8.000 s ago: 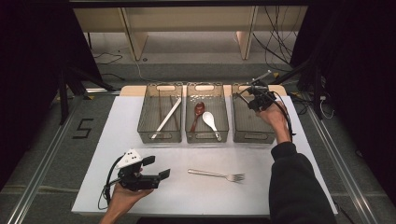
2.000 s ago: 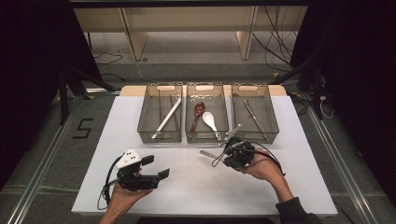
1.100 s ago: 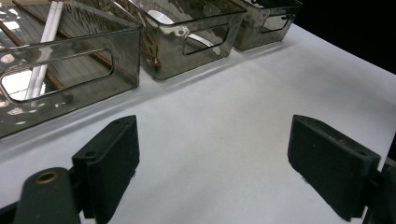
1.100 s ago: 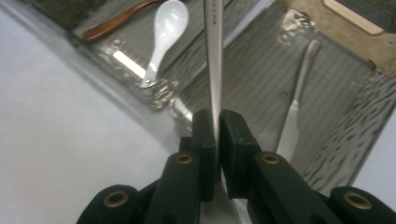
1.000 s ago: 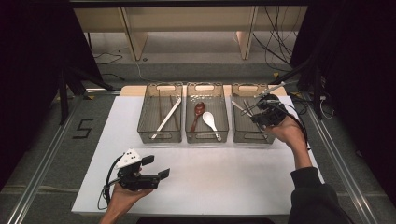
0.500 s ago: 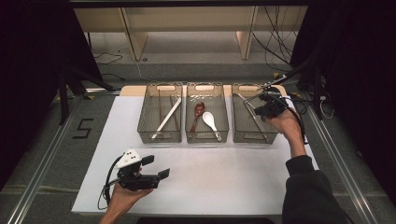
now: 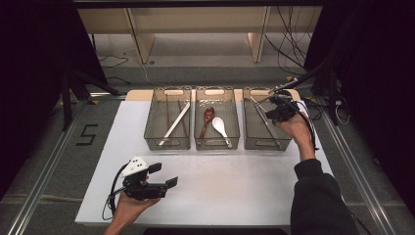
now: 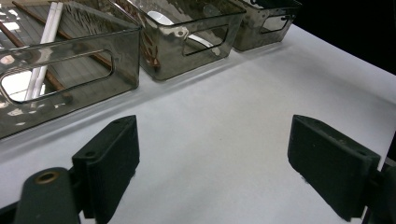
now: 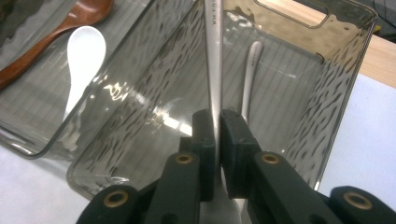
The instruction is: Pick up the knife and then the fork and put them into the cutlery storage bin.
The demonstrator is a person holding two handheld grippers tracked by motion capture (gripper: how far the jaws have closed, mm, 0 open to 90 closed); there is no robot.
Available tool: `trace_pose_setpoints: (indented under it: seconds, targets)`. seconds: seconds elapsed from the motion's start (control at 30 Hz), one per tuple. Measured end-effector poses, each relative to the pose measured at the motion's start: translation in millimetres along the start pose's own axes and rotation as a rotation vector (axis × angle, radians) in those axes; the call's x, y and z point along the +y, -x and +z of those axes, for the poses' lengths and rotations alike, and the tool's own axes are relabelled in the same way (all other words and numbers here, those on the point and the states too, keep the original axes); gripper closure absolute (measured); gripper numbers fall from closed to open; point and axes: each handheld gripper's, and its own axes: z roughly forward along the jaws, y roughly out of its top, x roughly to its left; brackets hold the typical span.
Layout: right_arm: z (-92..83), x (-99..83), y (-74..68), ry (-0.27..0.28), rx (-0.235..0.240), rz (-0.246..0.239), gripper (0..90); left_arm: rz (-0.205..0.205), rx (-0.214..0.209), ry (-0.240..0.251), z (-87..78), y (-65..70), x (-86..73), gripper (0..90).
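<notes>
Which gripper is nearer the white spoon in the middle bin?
Right. The right gripper, shut on a fork, hangs over the right bin, next to the white spoon. The left gripper rests open near the table's front edge.

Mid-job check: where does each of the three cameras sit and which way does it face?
High view: above the person's side, looking forward and down on the white table and three bins; both forearms show.
Left gripper view: low over the table, facing the bins; open left gripper.
Right gripper view: over the right bin; right gripper shut on a metal utensil.
Shared: white spoon.
</notes>
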Motion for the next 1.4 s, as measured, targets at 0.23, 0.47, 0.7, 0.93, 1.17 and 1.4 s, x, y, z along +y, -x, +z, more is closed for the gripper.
trace_pose_setpoints:
  seconds: [0.23,0.47,0.7,0.93,1.17,1.4]
  targets:
    - [5.6,1.7,1.8,-0.002,-0.013,0.011,85.1,-0.001,-0.001,0.001,-0.1,0.0,0.1,16.3]
    - [10.2,3.4,1.4,-0.003,-0.019,0.015,85.0,0.003,-0.001,-0.002,0.0,0.0,0.1,16.3]
    - [14.6,6.2,4.8,0.039,-0.039,0.064,66.2,-0.002,-0.002,0.003,-0.3,-0.3,-0.1,16.3]
    - [9.4,2.9,3.4,0.044,-0.006,0.066,55.0,-0.001,0.0,0.002,-0.5,-0.4,-0.2,16.3]
    - [1.1,-1.0,-5.9,0.076,0.045,0.054,49.4,-0.002,0.0,0.002,-0.3,0.1,0.1,16.3]
    - [-4.1,-9.4,-12.3,0.112,0.096,0.06,44.9,-0.002,0.001,0.002,-0.4,-0.4,0.0,16.3]
